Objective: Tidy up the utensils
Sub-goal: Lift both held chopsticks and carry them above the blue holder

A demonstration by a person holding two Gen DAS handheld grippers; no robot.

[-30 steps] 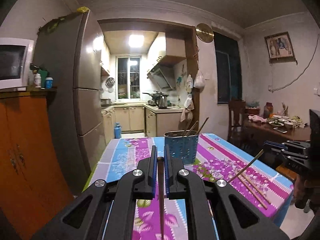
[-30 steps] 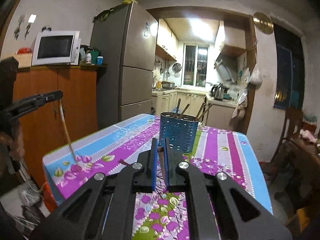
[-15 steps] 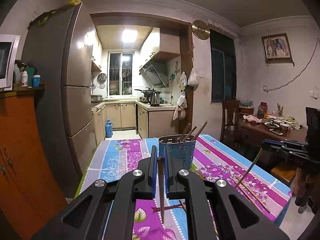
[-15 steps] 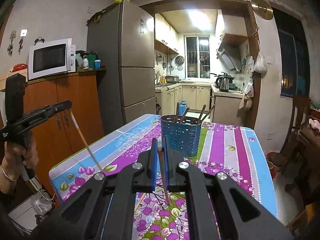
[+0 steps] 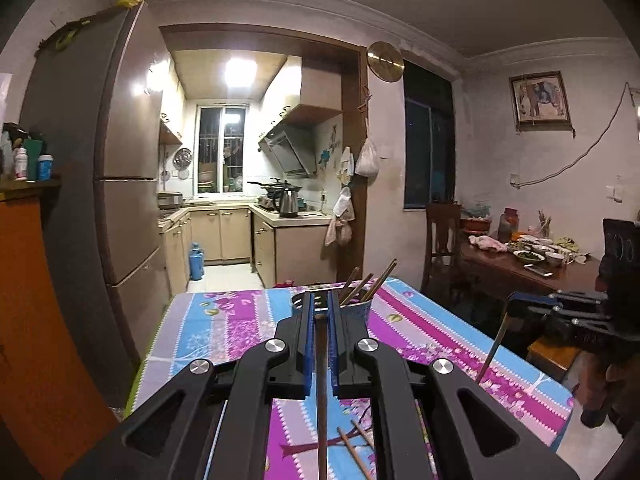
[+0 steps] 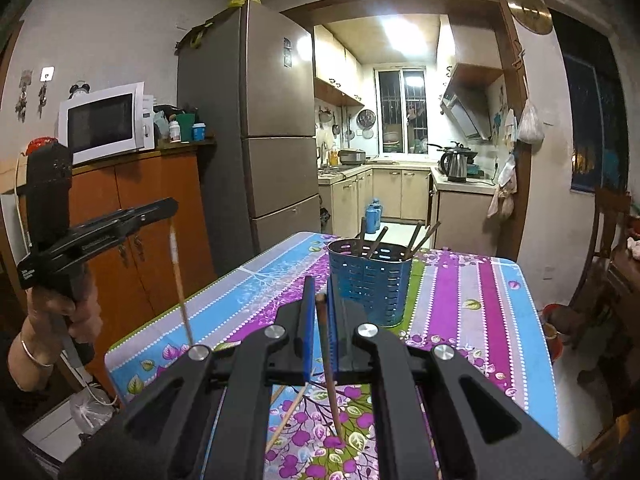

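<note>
Left wrist view: a chopstick (image 5: 321,364) pinched by each gripper (image 5: 320,312) has been raised off the table (image 5: 224,332) (holder (image 6: 370,280) far ahead), ready for dropping in.

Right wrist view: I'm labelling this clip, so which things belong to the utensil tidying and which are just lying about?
Job:
blue utensil holder
chopstick in right gripper
chopstick in left gripper
loose chopstick

Lying about:
microwave
fridge
kettle

Glossy floral tablecloth (image 6: 496,292), perforated blue holder (image 6: 370,280), wooden chopsticks (image 5: 322,380), matt black plastic grippers.
</note>
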